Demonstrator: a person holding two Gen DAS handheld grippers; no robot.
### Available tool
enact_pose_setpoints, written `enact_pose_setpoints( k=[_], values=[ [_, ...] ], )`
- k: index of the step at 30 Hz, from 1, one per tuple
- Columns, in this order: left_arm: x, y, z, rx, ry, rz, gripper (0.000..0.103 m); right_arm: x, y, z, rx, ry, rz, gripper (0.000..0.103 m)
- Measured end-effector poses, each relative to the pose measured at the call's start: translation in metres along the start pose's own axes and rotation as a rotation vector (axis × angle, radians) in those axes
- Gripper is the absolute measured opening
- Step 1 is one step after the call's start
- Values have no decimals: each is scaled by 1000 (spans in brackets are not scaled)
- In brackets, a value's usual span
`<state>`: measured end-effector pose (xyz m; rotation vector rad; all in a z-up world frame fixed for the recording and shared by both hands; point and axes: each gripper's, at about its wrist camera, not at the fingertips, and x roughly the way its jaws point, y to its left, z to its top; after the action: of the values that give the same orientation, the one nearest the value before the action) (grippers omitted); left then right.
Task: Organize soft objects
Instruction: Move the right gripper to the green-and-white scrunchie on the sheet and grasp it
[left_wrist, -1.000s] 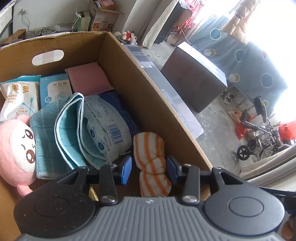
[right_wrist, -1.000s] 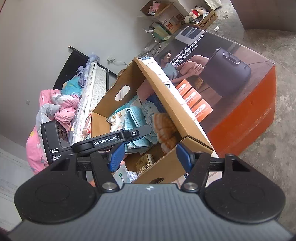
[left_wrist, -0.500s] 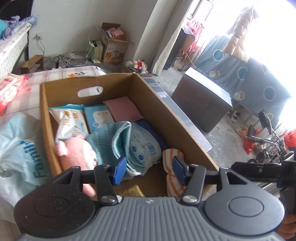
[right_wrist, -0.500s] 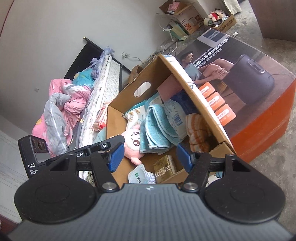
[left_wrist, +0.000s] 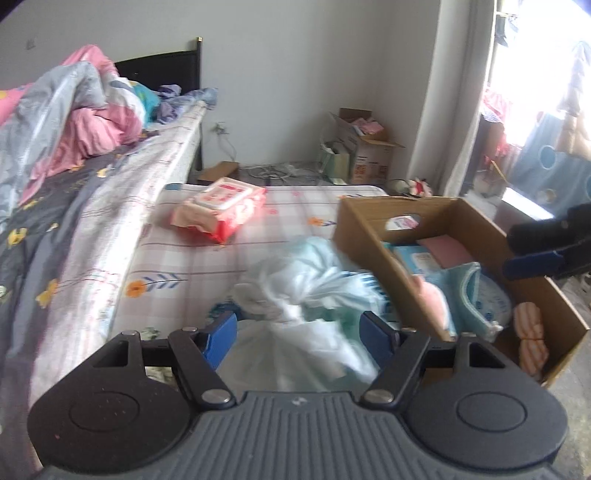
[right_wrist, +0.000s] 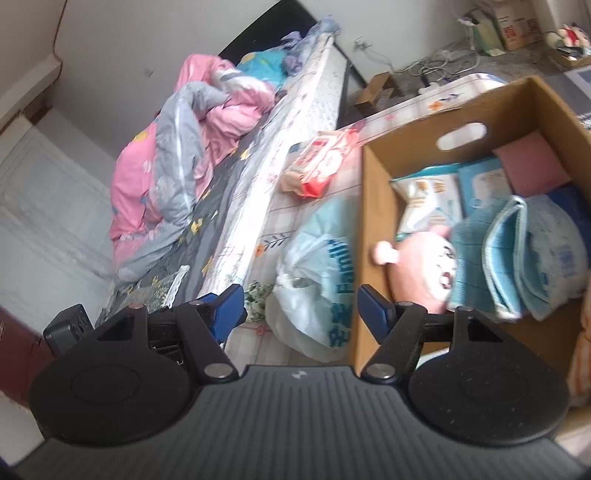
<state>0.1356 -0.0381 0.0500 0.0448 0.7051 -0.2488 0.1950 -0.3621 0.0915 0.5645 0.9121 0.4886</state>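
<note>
We held the left claw (left_wrist: 297, 334) with its jaws opening above the white plastic bag (left_wrist: 303, 295), pads clear of it. The right claw (right_wrist: 301, 308) was opening too, empty. The cardboard box (right_wrist: 373, 206) sat at three o'clock of the bag (both on the checked bed sheet (left_wrist: 192, 258)), holding the pink plush (right_wrist: 421, 266) and folded teal towel (right_wrist: 491, 254).

Matt cardboard box (right_wrist: 373, 206); glossy, seemingly plastic bag (right_wrist: 317, 280).
</note>
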Motion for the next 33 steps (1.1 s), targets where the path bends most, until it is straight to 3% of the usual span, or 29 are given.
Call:
enact_pose_setpoints(
  k=[5, 11, 19, 23, 28, 31, 33],
  values=[
    [7, 42, -19, 18, 6, 153, 74, 86, 62, 19, -126, 135, 48, 68],
    [39, 75, -39, 34, 59, 205, 72, 199, 115, 31, -240, 305, 76, 68],
    [88, 101, -53, 20, 130, 224, 64, 334, 127, 29, -305, 496, 20, 64],
    [102, 109, -55, 9, 139, 212, 61, 380, 122, 25, -323, 565, -3, 59],
    [116, 111, -59, 21, 160, 231, 48, 420, 114, 17, -333, 624, -25, 54],
    [117, 111, -60, 14, 165, 230, 35, 430, 109, 9, -338, 655, -35, 41],
    [116, 110, -60, 22, 154, 239, 27, 429, 110, 7, -358, 651, -37, 26]
  ],
)
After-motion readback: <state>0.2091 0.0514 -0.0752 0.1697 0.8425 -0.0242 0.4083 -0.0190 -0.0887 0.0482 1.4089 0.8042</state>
